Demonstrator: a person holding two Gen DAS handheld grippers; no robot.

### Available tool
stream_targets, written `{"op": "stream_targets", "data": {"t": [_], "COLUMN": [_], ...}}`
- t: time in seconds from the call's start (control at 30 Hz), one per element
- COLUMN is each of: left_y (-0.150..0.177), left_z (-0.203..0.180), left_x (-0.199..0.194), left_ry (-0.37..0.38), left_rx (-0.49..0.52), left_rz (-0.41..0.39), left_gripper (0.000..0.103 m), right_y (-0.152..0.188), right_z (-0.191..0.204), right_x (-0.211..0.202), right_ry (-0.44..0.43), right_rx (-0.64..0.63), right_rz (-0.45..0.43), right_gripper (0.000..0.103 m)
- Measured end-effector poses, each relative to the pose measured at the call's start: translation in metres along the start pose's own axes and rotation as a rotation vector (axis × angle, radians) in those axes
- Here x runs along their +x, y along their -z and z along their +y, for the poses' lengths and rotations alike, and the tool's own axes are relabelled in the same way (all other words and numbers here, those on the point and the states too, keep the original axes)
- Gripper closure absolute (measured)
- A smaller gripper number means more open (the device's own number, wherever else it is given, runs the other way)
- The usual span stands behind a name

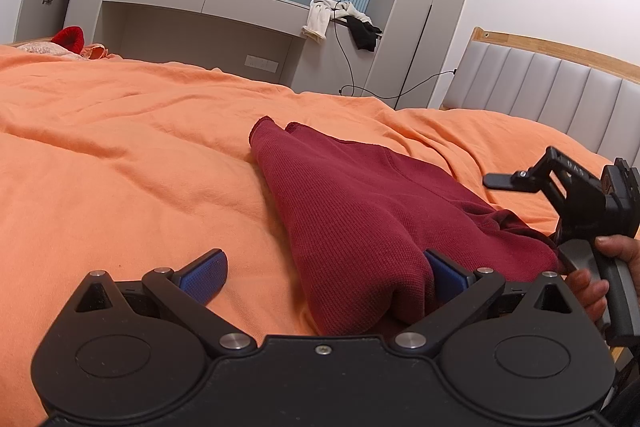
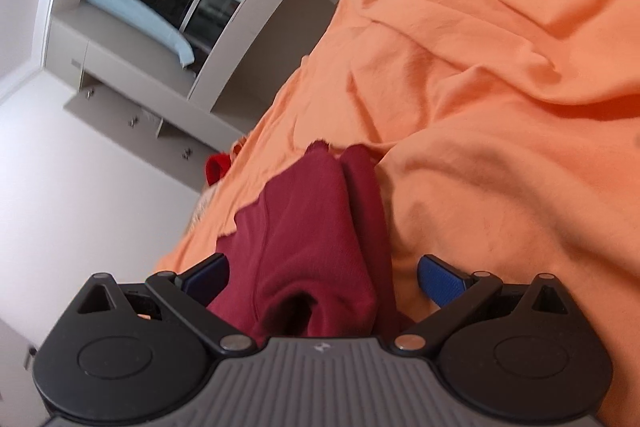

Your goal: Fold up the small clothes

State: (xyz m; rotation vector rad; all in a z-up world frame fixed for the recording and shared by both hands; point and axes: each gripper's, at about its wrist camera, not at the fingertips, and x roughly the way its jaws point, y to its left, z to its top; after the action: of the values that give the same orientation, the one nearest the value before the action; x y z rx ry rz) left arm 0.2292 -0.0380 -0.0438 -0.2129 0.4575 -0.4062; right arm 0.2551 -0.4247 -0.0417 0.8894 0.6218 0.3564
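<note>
While the dark red waffle-knit garment (image 1: 360, 211) lies half-folded at lower centre on the rumpled orange bedspread (image 1: 120, 147), both the left gripper (image 1: 324, 279) and right gripper (image 2: 322, 279) gape wide around its near edge, apparently about to pinch for the next fold.

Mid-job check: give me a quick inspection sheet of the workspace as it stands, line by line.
Surface: bed under a wrinkled orange duvet.
Job's things: one dark red knit garment, bunched lengthwise on the duvet.
Clutter: a bright red item at the bed's far edge; white cloth and black cloth draped on the window ledge.
Grippers: left gripper open, garment's near end between its fingers; right gripper open, astride the garment, held in a hand.
Cables: a black cable hanging from the ledge, running toward the headboard.
Surroundings: grey cabinets, dark window, padded headboard.
</note>
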Motion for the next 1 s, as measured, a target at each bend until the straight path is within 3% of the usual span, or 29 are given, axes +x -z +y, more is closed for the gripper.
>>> {"op": "stream_targets", "data": {"t": [0.13, 0.2, 0.3, 0.6, 0.7, 1.0], "left_y": [0.0, 0.0, 0.0, -0.001, -0.001, -0.001], "left_z": [0.0, 0.0, 0.0, -0.001, -0.001, 0.0], "left_x": [0.0, 0.0, 0.0, -0.001, 0.0, 0.0], "left_ry": [0.0, 0.001, 0.001, -0.001, -0.001, -0.002], "left_rx": [0.0, 0.0, 0.0, 0.001, 0.001, -0.001], "left_rz": [0.0, 0.0, -0.001, -0.004, -0.005, -0.002], "left_gripper": [0.001, 0.0, 0.001, 0.0, 0.0, 0.0], "right_y": [-0.001, 0.0, 0.003, 0.04, 0.042, 0.03], "right_z": [0.004, 0.008, 0.016, 0.072, 0.074, 0.06], "right_x": [0.006, 0.01, 0.013, 0.019, 0.018, 0.017], "right_ry": [0.049, 0.086, 0.123, 0.329, 0.336, 0.291], "right_rx": [-0.02, -0.05, -0.116, -0.647, -0.664, -0.532], "right_rz": [-0.015, -0.019, -0.014, -0.059, -0.063, -0.043], "right_gripper": [0.019, 0.04, 0.052, 0.056, 0.056, 0.05]}}
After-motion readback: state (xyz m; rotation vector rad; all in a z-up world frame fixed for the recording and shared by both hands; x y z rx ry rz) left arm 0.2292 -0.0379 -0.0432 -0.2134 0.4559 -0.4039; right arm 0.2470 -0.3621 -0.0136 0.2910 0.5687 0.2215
